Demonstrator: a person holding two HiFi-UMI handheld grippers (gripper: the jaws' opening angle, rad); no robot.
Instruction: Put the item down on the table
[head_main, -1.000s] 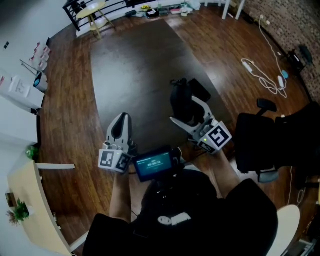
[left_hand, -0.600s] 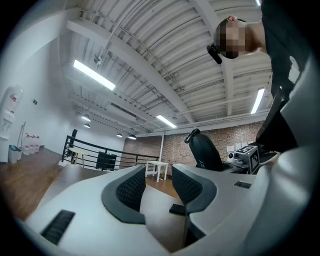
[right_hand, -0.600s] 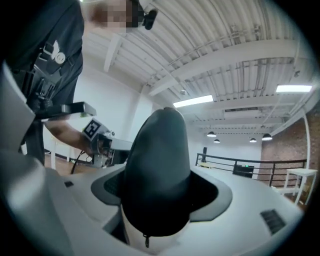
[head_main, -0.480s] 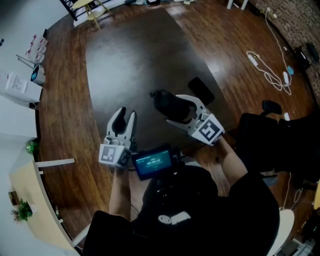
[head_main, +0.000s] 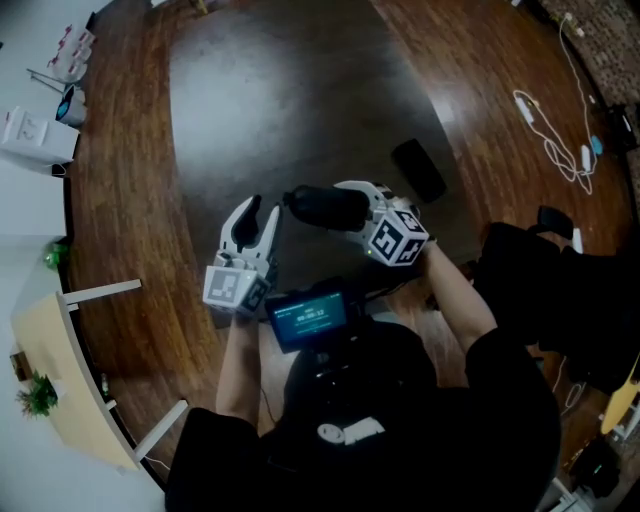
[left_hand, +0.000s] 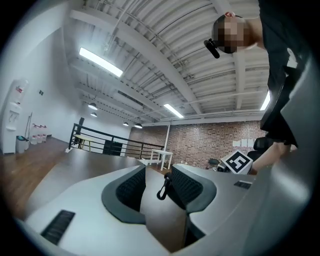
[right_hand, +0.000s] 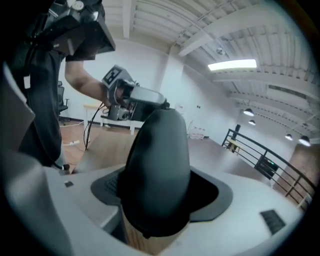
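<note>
The right tongs (head_main: 348, 206) are clamped on the item (head_main: 315, 207), a smooth, matte black thing with a rounded, tapering nose like a blunt bullet. It sticks out from between their pale grey jaws towards the left tongs (head_main: 262, 212), with its tip just beside them. It is held over the dark, dull brown tabletop (head_main: 270, 90); I cannot tell whether its underside touches the surface. The left tongs have just been opening and now stand with their jaws apart, gripping nothing. Their ribbed, dark rubbery pads (left_hand: 131, 187) face each other across a bare gap, and only a small black loop (left_hand: 162, 187) hangs just by the right-hand pad. Each pair of tongs carries a cube with black-and-white square markers at its back. Beyond the right tongs, and apart from them, a flat black oblong thing (head_main: 418, 168) lies on the tabletop.
</note>
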